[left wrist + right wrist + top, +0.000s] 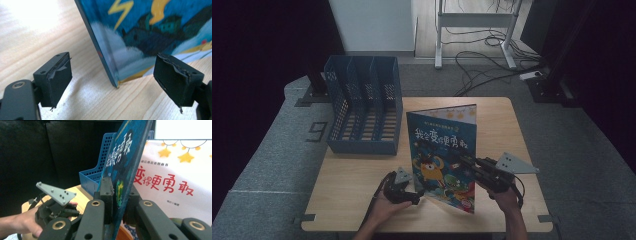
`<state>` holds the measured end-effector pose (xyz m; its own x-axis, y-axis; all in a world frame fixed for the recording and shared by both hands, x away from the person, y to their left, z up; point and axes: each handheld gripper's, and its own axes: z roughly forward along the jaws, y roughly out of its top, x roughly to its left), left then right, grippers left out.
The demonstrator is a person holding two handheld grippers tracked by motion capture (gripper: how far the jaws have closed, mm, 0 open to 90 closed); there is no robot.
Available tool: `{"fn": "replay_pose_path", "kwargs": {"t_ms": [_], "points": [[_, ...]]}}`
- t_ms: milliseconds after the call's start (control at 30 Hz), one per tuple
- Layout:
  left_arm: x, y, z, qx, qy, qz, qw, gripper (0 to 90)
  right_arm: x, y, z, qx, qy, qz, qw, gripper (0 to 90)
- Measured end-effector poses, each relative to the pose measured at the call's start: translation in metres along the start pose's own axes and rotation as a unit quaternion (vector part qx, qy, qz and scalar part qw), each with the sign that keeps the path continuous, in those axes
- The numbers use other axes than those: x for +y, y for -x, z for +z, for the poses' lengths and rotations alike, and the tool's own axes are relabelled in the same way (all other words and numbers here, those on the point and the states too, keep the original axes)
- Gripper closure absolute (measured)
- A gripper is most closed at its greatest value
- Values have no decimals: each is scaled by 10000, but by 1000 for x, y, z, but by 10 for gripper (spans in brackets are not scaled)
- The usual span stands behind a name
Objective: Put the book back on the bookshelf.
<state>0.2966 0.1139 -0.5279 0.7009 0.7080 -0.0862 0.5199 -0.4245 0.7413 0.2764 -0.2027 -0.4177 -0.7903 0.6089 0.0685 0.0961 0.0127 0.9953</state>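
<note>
A picture book (442, 155) with a dark blue cover and a yellow monster stands upright on the wooden table (352, 180), slightly open. My right gripper (460, 158) comes from the right and is shut on the front cover's free edge (127, 157); its white title page (172, 182) shows behind. My left gripper (419, 196) lies low at the book's bottom left corner. In the left gripper view its jaws (116, 73) stand wide open with the book's lower corner (113, 80) between them, and neither pad touches it.
A blue slotted file holder (364, 107) stands at the table's back left, just left of the book, also seen as a blue mesh wall (96, 177). Bare wood lies in front of it. A desk frame and cables (482, 65) sit on the floor beyond.
</note>
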Motion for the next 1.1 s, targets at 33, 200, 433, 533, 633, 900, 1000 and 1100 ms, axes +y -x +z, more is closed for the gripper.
{"fn": "replay_pose_path", "kwargs": {"t_ms": [33, 200, 433, 533, 633, 900, 1000, 1100], "points": [[1, 0, -1, 10, 43, 4, 10000, 150, 0, 0, -1, 3, -31, 11, 10000, 803], [12, -8, -8, -12, 211, -28, 9998, 151, -1, 0, -5, 26, -160, 72, 9998, 798], [26, -14, -15, -128, 460, -81, 9988, 166, -3, -3, -11, 68, -235, 36, 9997, 799], [33, -16, -17, -241, 513, -64, 9984, 160, -4, -3, -12, 69, -263, 100, 9996, 798], [42, -16, -20, -339, 528, 5, 9980, 160, -5, -2, -14, 63, -284, 137, 9995, 795], [59, -10, -28, -400, 767, 124, 9962, 186, -7, -3, -16, 19, -337, 82, 9994, 782], [60, -9, -31, -415, 839, 149, 9955, 205, -9, -1, -17, 4, -332, 116, 9994, 774], [59, -8, -31, -397, 874, 165, 9952, 219, -11, 2, -18, -21, -357, 149, 9992, 763]]}}
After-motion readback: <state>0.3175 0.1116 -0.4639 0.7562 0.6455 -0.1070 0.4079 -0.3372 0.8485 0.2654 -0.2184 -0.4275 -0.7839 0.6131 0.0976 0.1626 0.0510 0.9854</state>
